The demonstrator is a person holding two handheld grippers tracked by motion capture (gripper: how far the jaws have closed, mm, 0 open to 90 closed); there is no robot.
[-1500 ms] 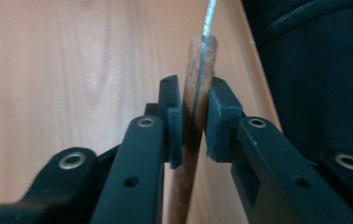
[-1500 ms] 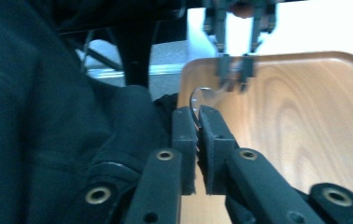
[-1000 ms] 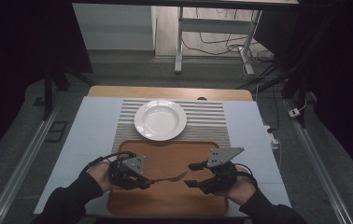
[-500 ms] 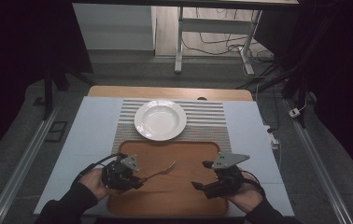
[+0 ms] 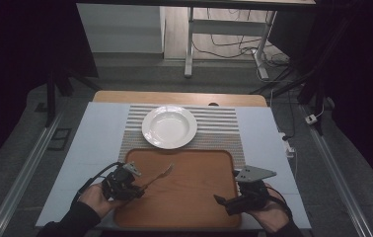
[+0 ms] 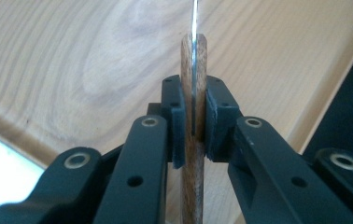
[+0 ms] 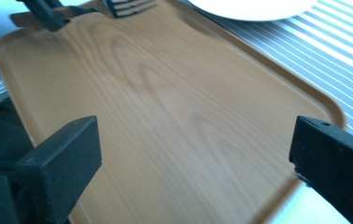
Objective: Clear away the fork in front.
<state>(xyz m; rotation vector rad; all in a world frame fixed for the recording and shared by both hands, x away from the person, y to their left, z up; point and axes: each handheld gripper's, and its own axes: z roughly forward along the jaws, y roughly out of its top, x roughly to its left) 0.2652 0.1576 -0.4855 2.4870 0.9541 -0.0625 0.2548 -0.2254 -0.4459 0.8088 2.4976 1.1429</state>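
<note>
Over the tray's (image 5: 194,197) near-left corner, the left claw (image 6: 194,116) is clamped on a fork (image 5: 157,177), its black jaws pinching the wooden handle from both flat sides. The left claw view shows the handle edge-on, a thin steel tang sandwiched between two wood scales, so the grip sits across the widest faces, probably to stop the fork from twisting. From the high view the fork points away from the claw toward the tray's middle, tines raised above the wood and tilted up; whether any part touches the tray I cannot tell.

At the tray's near-right corner the right claw (image 5: 224,201) is spread wide and empty, its square black pads framing bare tray surface in the right claw view. It appears to be waiting, kept clear of the fork.

That tray is a rounded rectangle of warm, grain-patterned wood with a low raised rim, matte and smooth. Just beyond its far edge a round white plate (image 5: 169,127), glossy with a shallow well, rests on a striped grey-and-white mat (image 5: 219,126). Both lie on a pale sheet covering the worktop (image 5: 95,138), whose wooden far edge shows behind the mat.
</note>
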